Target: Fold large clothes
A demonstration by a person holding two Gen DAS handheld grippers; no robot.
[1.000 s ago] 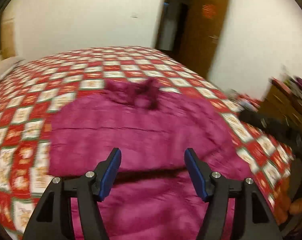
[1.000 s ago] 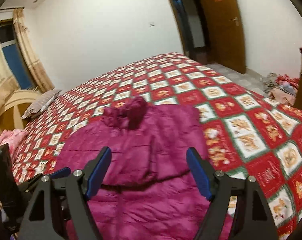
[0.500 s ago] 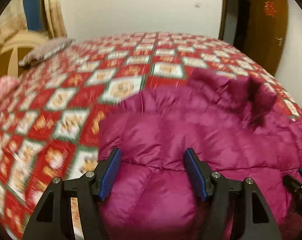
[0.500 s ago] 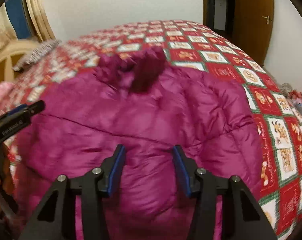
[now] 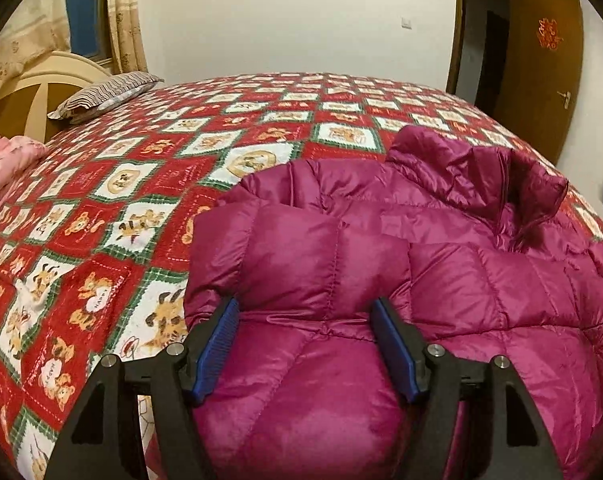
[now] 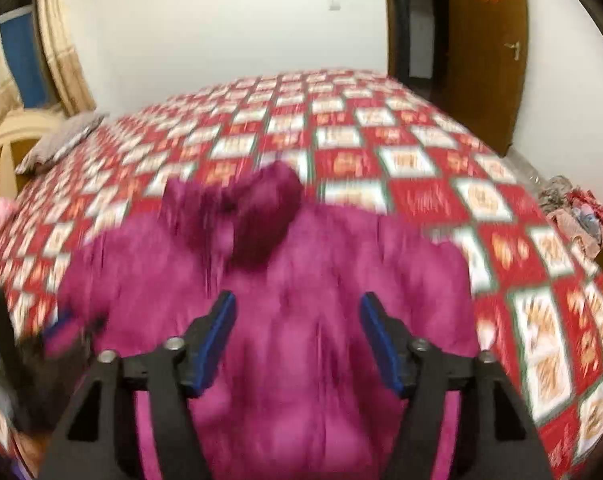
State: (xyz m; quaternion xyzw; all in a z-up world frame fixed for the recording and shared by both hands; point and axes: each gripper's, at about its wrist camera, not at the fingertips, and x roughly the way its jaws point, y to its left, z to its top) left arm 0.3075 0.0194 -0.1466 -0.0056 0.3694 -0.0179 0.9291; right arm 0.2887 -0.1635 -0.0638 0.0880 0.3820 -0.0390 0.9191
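Your left gripper (image 5: 305, 320) sits low over the magenta down jacket (image 5: 441, 280), its jaws apart and opening; the blue ribbed pads (image 5: 393, 356) flank a puffy quilted fold without visibly pinching it. Your right gripper (image 6: 297, 320) is also spread and opening, with the jacket's fabric below and between its fingers, but that view is motion-blurred, so contact cannot be told. The jacket is glossy and stitched into soft, swollen panels, with its darker collar (image 5: 513, 184) crumpled and standing up on the far side. It lies on the near part of the bed (image 5: 261, 120), close to the near edge, on a red, white and green checked quilt printed with small bears. A striped pillow (image 5: 101, 94) rests at the far left corner.
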